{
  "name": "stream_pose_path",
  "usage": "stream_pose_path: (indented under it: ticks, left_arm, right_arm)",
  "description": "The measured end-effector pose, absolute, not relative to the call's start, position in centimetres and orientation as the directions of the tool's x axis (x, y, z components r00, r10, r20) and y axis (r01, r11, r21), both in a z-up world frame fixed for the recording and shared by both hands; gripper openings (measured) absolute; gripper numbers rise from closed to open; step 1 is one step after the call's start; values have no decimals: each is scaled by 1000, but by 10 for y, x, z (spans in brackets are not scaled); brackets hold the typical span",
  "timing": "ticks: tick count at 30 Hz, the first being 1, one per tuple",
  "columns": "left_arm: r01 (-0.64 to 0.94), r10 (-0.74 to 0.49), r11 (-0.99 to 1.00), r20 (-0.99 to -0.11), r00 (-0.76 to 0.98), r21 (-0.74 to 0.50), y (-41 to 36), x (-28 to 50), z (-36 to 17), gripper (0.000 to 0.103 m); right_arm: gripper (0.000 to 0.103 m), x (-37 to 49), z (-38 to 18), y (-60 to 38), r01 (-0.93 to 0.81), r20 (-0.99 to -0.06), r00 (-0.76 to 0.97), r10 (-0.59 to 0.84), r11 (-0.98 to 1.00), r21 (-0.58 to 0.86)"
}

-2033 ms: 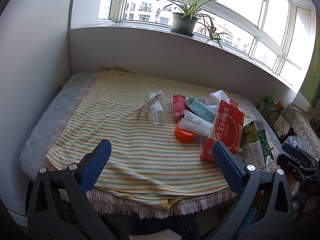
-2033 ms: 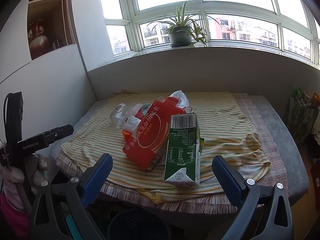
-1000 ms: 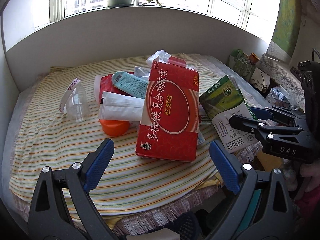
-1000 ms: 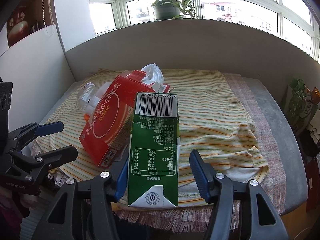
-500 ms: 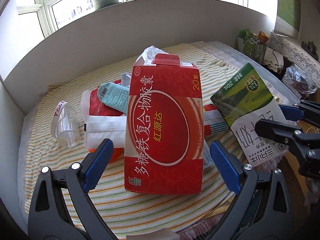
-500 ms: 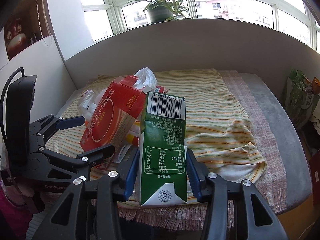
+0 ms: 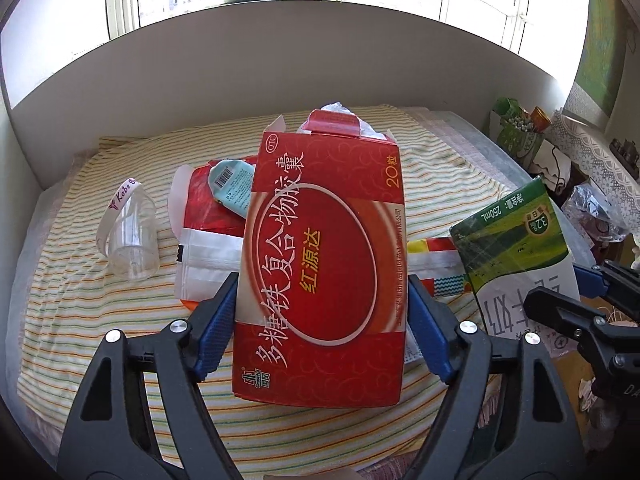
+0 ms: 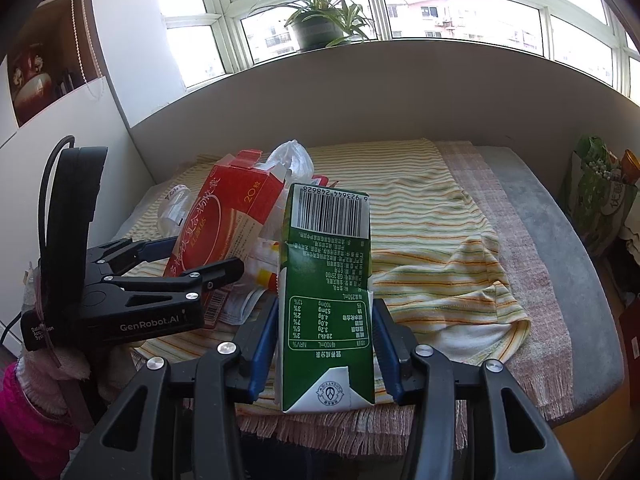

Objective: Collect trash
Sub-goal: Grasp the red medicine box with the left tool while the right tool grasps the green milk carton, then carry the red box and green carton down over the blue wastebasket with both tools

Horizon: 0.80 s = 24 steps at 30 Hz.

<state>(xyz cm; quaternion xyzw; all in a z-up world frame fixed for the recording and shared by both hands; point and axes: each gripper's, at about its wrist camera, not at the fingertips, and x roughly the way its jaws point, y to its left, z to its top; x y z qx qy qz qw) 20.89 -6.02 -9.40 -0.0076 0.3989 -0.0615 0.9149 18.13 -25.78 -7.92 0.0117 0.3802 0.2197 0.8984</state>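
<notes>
My left gripper (image 7: 322, 322) is shut on a red medicine box (image 7: 324, 264), its blue pads pressing both sides of the box above the striped cloth (image 7: 80, 320). My right gripper (image 8: 325, 334) is shut on a green milk carton (image 8: 328, 288), held upright at the table's front edge. In the right wrist view the left gripper (image 8: 192, 264) and red box (image 8: 224, 216) show at the left. In the left wrist view the carton (image 7: 516, 248) and right gripper (image 7: 576, 296) show at the right.
More trash lies on the cloth: a clear plastic cup (image 7: 130, 236), red and white wrappers (image 7: 208, 256), a teal packet (image 7: 230, 184), a plastic bag (image 8: 290, 160). A wall and window sill with a potted plant (image 8: 320, 28) stand behind. Bags (image 8: 596, 196) stand at the right.
My left gripper has closed in on the red box and shut on it. My right gripper has tightened on the green carton and holds it steady.
</notes>
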Motion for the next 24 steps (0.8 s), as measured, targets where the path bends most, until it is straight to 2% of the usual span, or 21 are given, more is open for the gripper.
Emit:
stream_pose_path:
  ticks: [12,24]
  left_arm:
    - [71,-134,990,-665,735,-121,-31,172,-66,80]
    - [62,-135,989,-641,756,-135,-4,97,-52,80]
  right_arm:
    - [45,167,-63,-252,-406,-640,639,427,893,191]
    - [45,132,-44,-246,-470,-602,632,489,859,204]
